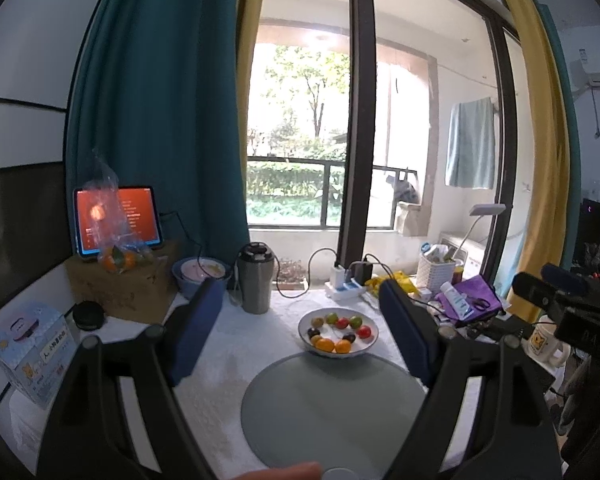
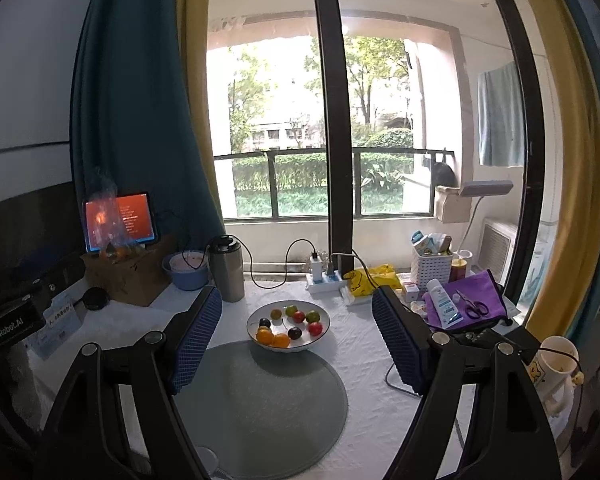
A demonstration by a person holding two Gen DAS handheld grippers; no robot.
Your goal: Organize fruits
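White cloth is covering the tabletop (image 2: 364, 344), where the bowl of fruits (image 2: 288, 326) is sitting just beyond the round grey mat (image 2: 260, 404). Both the left gripper (image 1: 300, 332) and right gripper (image 2: 296, 336) are hovering with jaws spread, empty; approaching one fruit from above, slowly, is advisable.

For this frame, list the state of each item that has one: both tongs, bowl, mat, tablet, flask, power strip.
Left tongs: open, nothing between them.
Right tongs: open, nothing held.
Bowl: upright, holds small fruits.
Round mat: flat, bare.
Tablet: propped up, screen lit.
Flask: upright, lid on.
Power strip: chargers plugged in.
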